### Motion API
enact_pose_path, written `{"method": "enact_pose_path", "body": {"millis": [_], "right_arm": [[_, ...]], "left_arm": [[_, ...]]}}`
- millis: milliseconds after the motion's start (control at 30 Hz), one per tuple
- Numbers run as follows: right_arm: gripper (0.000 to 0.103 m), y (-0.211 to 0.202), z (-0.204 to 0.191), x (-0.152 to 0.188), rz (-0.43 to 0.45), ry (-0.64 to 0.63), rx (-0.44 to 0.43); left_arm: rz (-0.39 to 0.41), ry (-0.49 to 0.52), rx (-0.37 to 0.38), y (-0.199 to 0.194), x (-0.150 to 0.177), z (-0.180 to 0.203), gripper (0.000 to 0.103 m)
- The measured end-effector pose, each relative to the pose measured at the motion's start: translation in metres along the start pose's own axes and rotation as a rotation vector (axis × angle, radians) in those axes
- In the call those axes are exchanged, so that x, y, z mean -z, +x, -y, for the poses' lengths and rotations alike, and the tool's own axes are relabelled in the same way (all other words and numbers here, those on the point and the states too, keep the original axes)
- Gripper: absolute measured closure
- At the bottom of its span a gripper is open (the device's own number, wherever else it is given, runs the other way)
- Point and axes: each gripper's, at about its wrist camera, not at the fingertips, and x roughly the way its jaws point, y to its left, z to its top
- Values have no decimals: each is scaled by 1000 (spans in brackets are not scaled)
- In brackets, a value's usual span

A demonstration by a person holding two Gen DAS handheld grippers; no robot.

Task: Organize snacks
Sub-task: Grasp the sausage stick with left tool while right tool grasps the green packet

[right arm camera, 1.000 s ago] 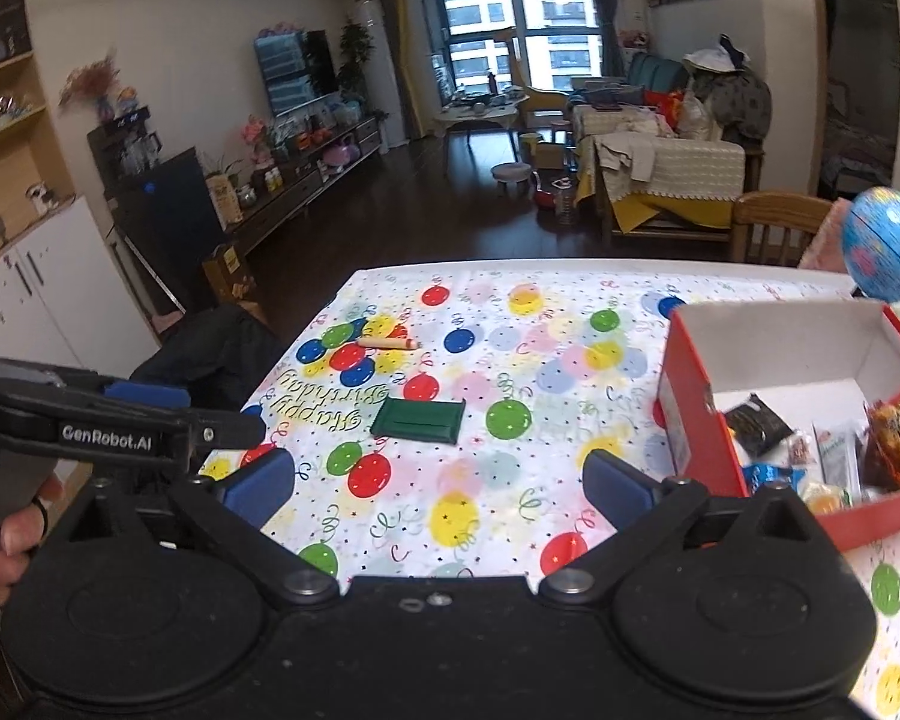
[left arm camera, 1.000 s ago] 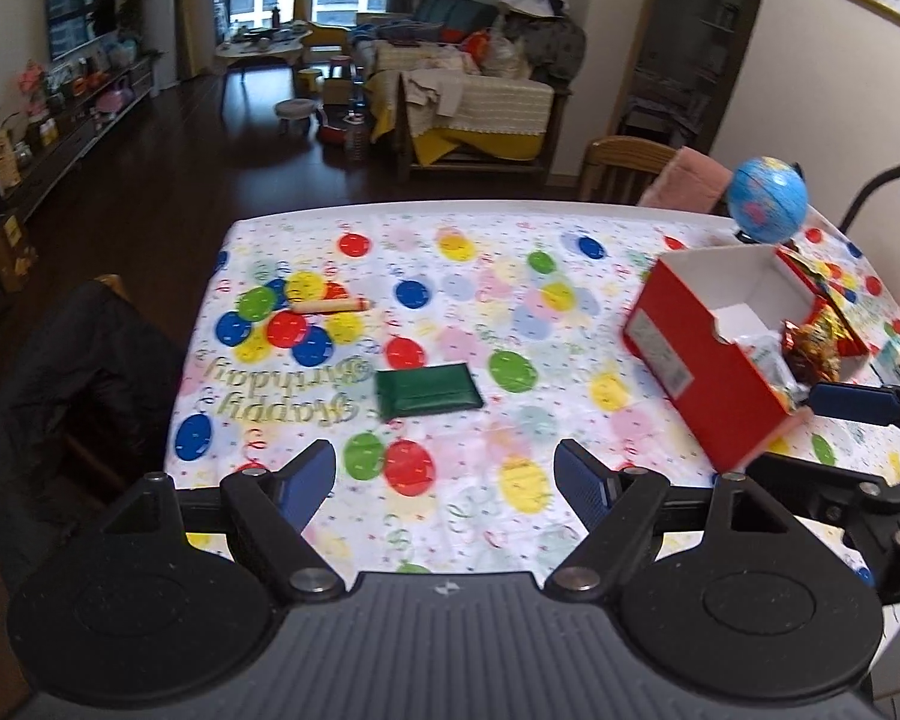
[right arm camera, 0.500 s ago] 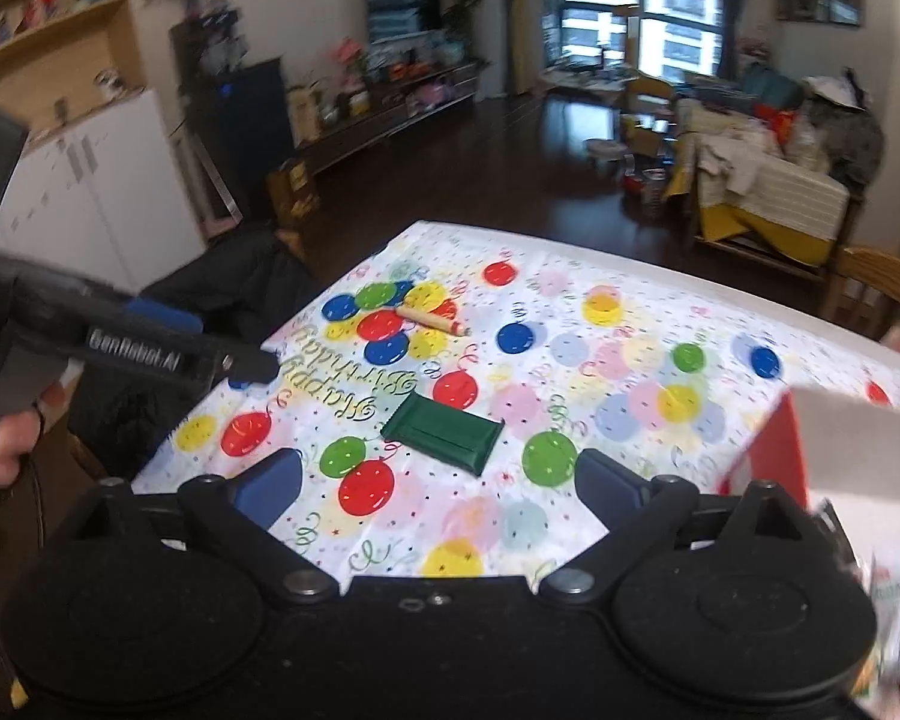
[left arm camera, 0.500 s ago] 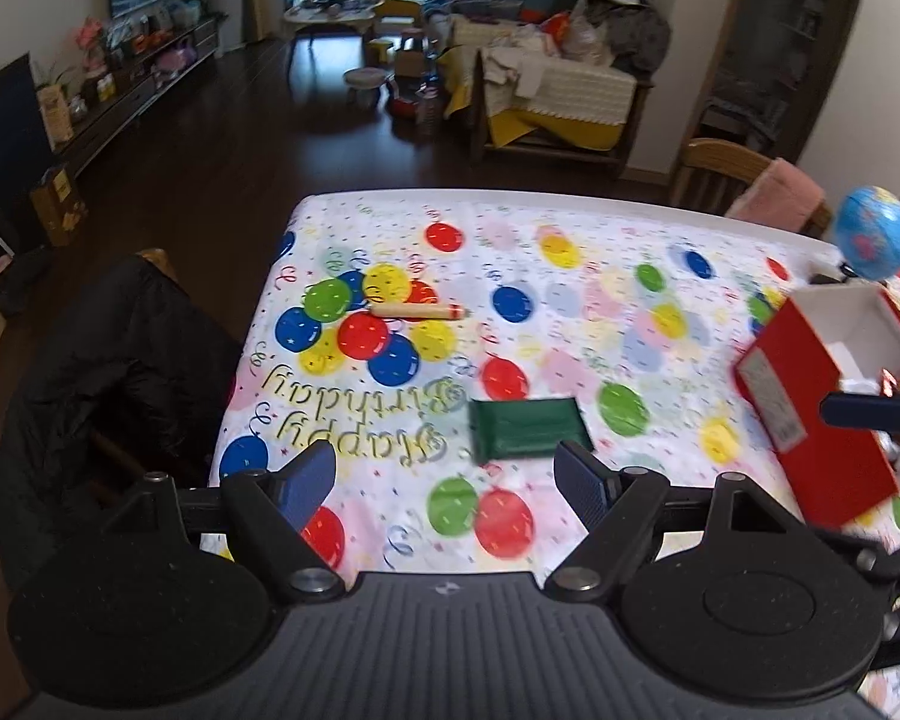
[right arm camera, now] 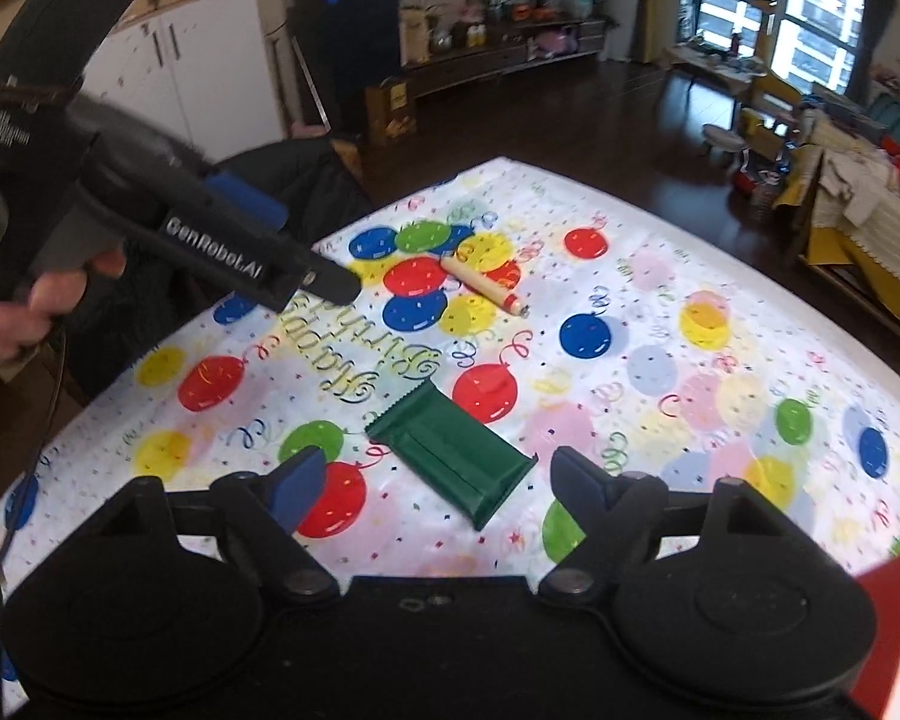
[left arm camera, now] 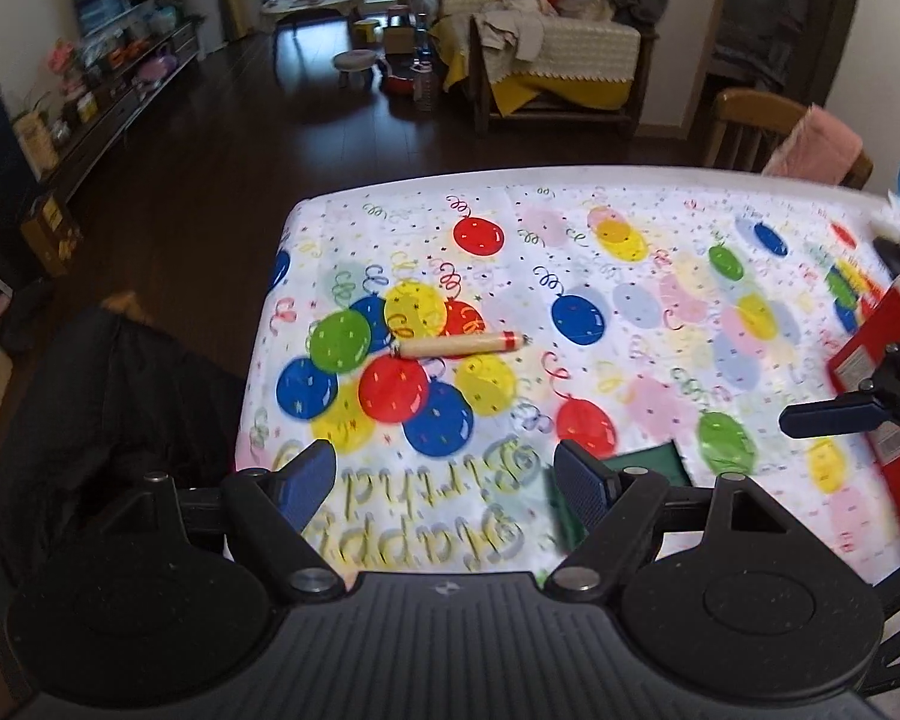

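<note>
Both tongs hang open and empty: right gripper, jaws just narrowing, over a green packet; left gripper nearby.

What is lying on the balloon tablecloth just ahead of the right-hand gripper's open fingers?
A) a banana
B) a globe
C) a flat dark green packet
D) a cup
C: in the right wrist view a flat dark green packet lies on the tablecloth just ahead of the open right gripper, untouched.
</note>
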Motion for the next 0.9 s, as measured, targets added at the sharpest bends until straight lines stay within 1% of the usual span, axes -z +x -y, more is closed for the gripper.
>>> {"method": "enact_pose_path", "body": {"millis": [67,133,267,400,600,700,733,800,833,900], "right_arm": [[27,14,3,-2,-19,-19,-9],[29,27,6,-5,-37,-35,-22],[29,49,8,-8,-71,-82,-49],[29,68,4,-10,-112,-138,-68],[31,85,9,-16,-119,-141,-87],[34,92,11,-16,-140,-139,-105],[38,93,12,-15,-146,-137,-104],[40,93,12,-13,-144,-146,-116],[44,92,11,-13,-142,-149,-118],[45,91,9,-11,-139,-155,-100]], "left_arm": [[-8,41,19,12,-6,-1,23],[-14,87,21,23,-12,-2,23],[-32,180,52,43,-22,-4,23],[-40,245,78,61,-31,-9,23],[-58,375,101,84,-47,-3,23],[-69,416,121,96,-54,1,23],[-70,425,125,99,-56,1,23],[-73,444,139,105,-59,2,23],[-77,455,139,107,-61,2,23],[-89,484,143,113,-63,3,23]]}}
